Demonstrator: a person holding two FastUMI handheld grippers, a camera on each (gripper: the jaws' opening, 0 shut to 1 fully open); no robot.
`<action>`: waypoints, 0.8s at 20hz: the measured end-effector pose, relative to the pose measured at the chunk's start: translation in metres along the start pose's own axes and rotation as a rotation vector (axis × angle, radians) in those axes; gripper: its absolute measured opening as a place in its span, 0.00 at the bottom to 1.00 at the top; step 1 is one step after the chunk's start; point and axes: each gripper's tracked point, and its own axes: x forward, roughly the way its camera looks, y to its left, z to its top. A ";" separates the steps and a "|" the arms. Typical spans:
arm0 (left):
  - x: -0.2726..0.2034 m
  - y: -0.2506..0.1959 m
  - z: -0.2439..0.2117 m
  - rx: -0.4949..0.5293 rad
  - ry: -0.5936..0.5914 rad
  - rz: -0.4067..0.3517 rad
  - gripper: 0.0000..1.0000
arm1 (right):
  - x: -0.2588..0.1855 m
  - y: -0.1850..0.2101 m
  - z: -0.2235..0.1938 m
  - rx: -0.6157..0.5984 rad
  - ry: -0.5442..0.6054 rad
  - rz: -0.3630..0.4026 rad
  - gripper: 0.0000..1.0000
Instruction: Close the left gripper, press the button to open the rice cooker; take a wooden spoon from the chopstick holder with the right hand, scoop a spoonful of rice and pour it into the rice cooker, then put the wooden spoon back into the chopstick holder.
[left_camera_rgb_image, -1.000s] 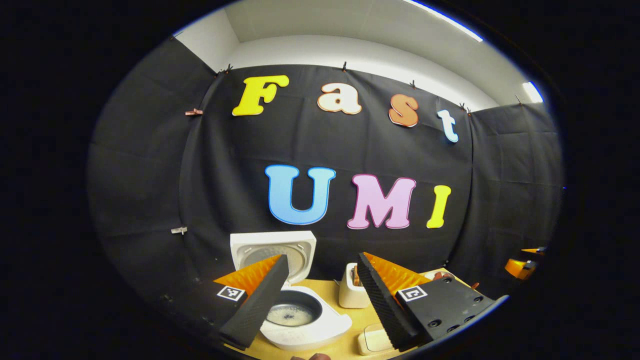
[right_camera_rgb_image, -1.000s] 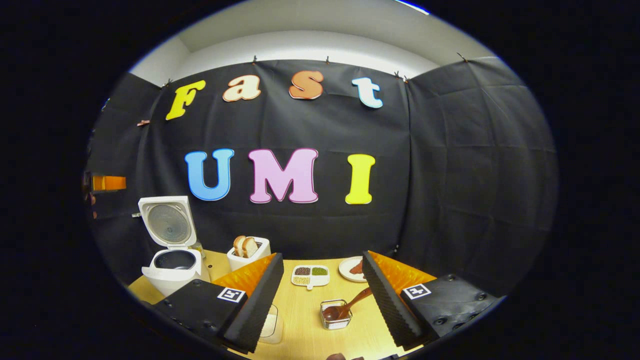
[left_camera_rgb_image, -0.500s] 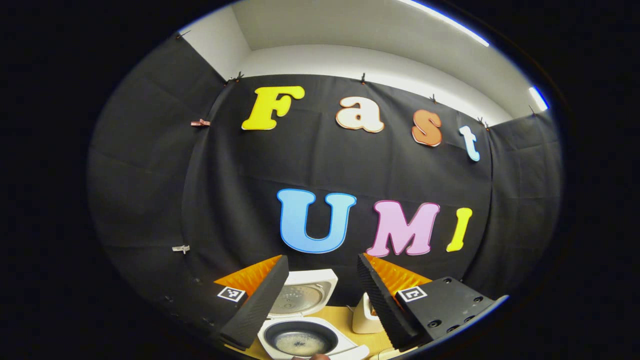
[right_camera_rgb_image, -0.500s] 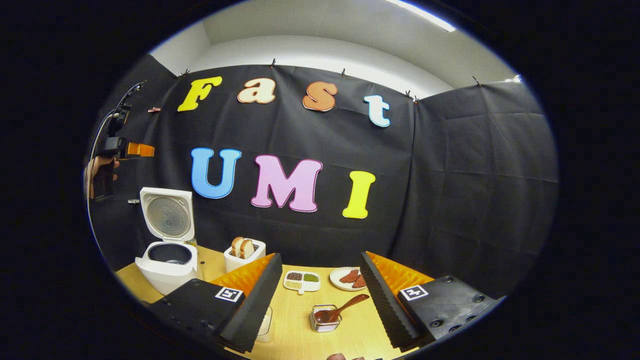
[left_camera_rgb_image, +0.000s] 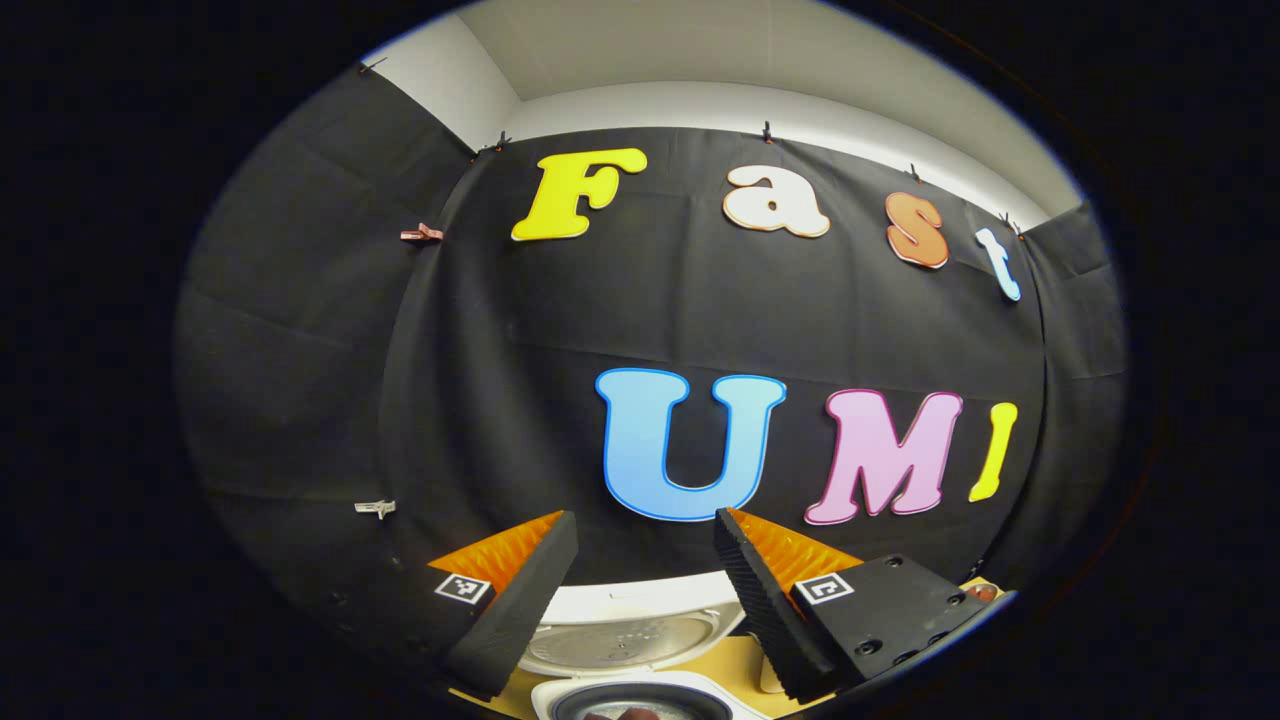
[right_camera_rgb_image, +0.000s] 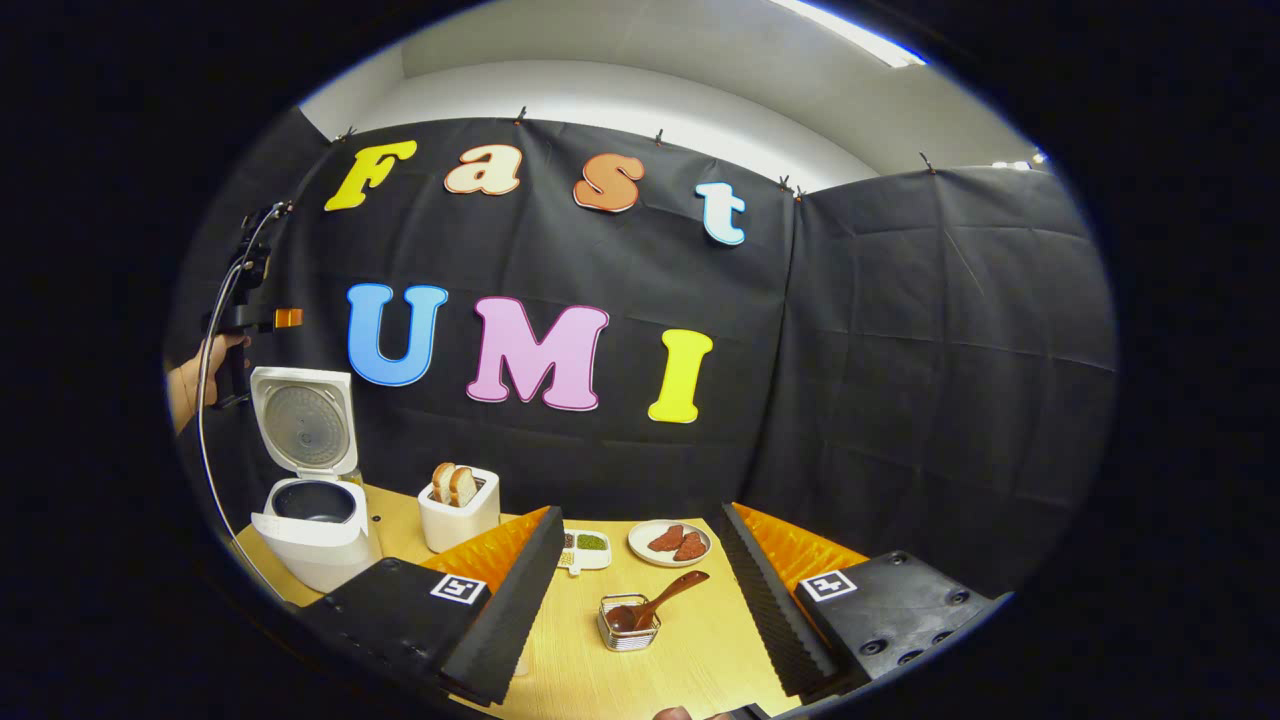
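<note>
The rice cooker (right_camera_rgb_image: 305, 500) stands at the left end of the wooden table (right_camera_rgb_image: 700, 650) with its lid (right_camera_rgb_image: 303, 420) swung up and upright, the dark inner pot (right_camera_rgb_image: 300, 500) exposed. In the left gripper view, the same cooker sits low between the fingers, its raised lid (left_camera_rgb_image: 630, 635) and the rim of the pot (left_camera_rgb_image: 640, 700) just showing. The left gripper (left_camera_rgb_image: 640, 600) is released, its two fingers spread apart with nothing between them; in the right gripper view it hangs above and to the left of the cooker (right_camera_rgb_image: 255, 315), held by a hand (right_camera_rgb_image: 200, 365).

The right gripper (right_camera_rgb_image: 640, 600) is also spread wide and grips nothing. Between its fingers, farther off on the table, stands the small wire chopstick holder (right_camera_rgb_image: 628, 632) with the wooden spoon (right_camera_rgb_image: 655, 603) lying in it (bowl down inside, handle leaning out to the upper right). Behind it lie a plate (right_camera_rgb_image: 670, 543) with reddish pieces and a divided dish (right_camera_rgb_image: 583, 548) of grains. A white toaster (right_camera_rgb_image: 458, 512) with two bread slices stands just right of the cooker.
</note>
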 end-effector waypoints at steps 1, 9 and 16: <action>0.011 0.003 -0.007 -0.003 -0.003 0.007 0.95 | -0.003 -0.003 -0.002 0.003 0.011 -0.014 0.98; 0.074 0.023 -0.073 0.072 0.077 0.056 0.95 | -0.008 -0.017 -0.010 -0.003 0.046 -0.098 0.98; 0.070 0.021 -0.097 0.105 0.173 0.085 0.99 | 0.000 -0.005 -0.006 -0.004 0.054 -0.061 0.98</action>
